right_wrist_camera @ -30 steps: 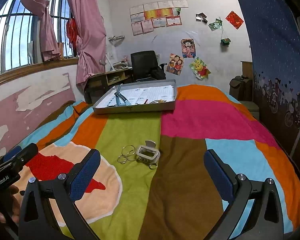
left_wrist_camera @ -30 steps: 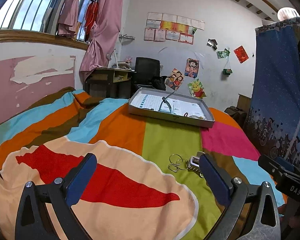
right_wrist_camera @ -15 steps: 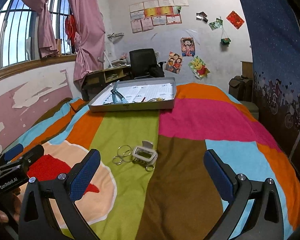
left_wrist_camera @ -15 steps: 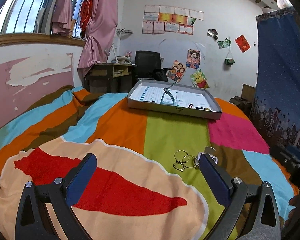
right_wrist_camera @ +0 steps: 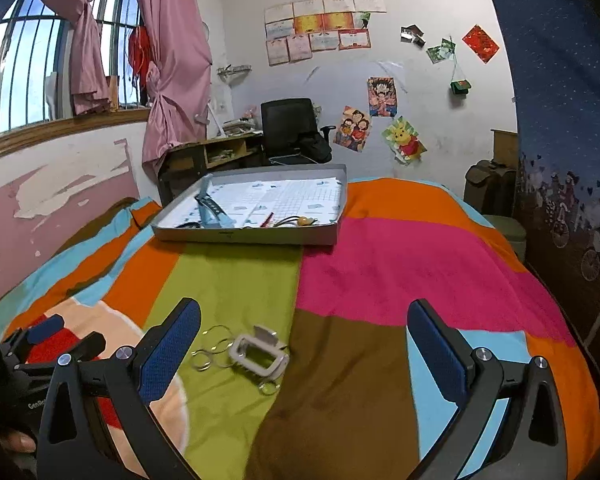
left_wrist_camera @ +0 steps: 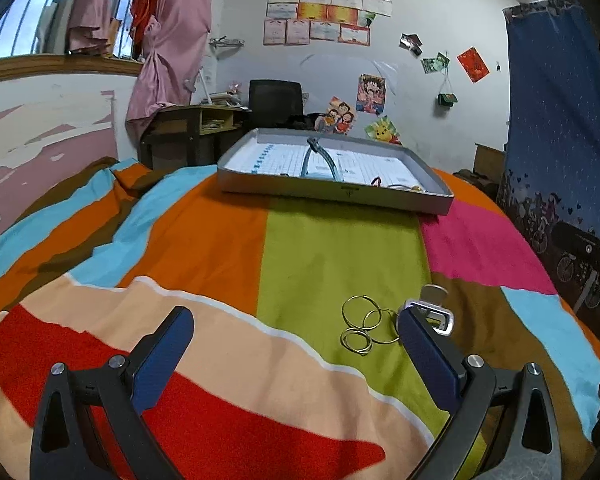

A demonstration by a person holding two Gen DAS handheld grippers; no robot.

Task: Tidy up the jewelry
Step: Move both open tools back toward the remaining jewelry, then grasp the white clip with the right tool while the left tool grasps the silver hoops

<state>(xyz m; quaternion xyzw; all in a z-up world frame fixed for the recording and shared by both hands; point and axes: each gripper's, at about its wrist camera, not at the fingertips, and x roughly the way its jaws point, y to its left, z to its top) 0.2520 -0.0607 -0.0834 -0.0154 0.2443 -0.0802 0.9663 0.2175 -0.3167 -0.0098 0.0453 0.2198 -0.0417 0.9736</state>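
Two grippers: left gripper (left_wrist_camera: 296, 344) and right gripper (right_wrist_camera: 304, 344), both spread wide, grasping nothing.
One tray (right_wrist_camera: 244, 235): far side of the bed, well beyond the rings.
One white clasp case (right_wrist_camera: 259, 356): touching the rings.
Rings (left_wrist_camera: 363, 325): about four, thin, overlapping.
Risk: pads may slide off them or pinch blanket.

Bed with striped blanket (right_wrist_camera: 380, 264), grey tray (right_wrist_camera: 252, 235) far end, metal rings (right_wrist_camera: 214, 350) beside white frame (right_wrist_camera: 259, 356)
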